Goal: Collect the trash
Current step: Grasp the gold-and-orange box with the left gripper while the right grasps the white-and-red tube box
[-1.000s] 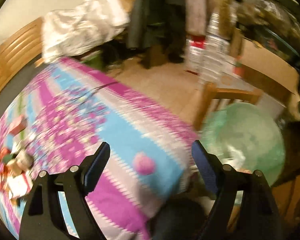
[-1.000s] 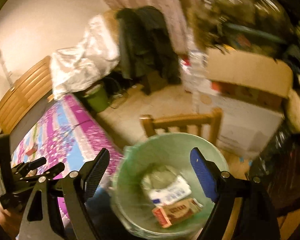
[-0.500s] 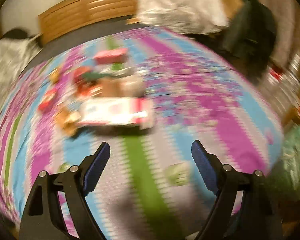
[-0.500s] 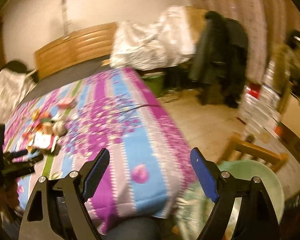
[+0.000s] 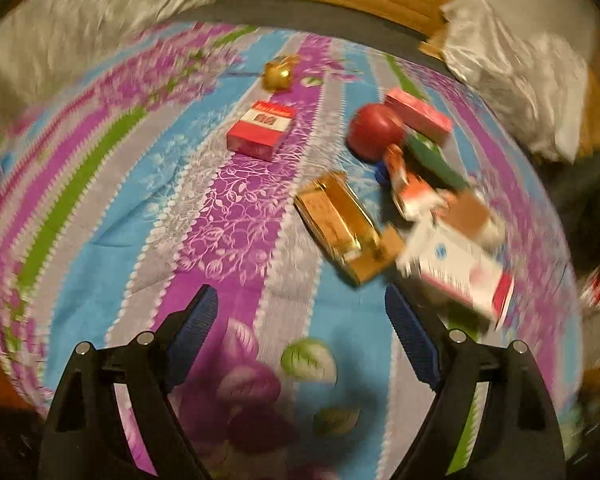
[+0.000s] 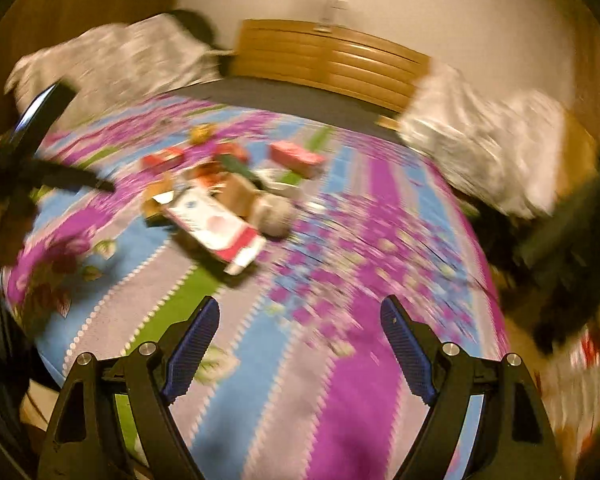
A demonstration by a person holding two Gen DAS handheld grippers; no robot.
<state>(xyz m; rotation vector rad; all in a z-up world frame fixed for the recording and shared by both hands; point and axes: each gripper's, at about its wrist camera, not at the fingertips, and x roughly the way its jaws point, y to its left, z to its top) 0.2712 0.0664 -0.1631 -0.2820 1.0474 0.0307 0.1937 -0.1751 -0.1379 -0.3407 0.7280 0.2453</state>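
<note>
Left claw (image 5: pixel 300 316) gapes over striped bedspread (image 5: pixel 100 184)

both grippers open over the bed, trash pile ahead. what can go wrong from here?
1. The red apple sits touching the pile; a grab there may take it as trash or set it rolling.
2. The gold box and white carton overlap other scraps, so the left gripper may lift one and drag its neighbours.
3. The right gripper faces the same pile; the two could collide.
</note>
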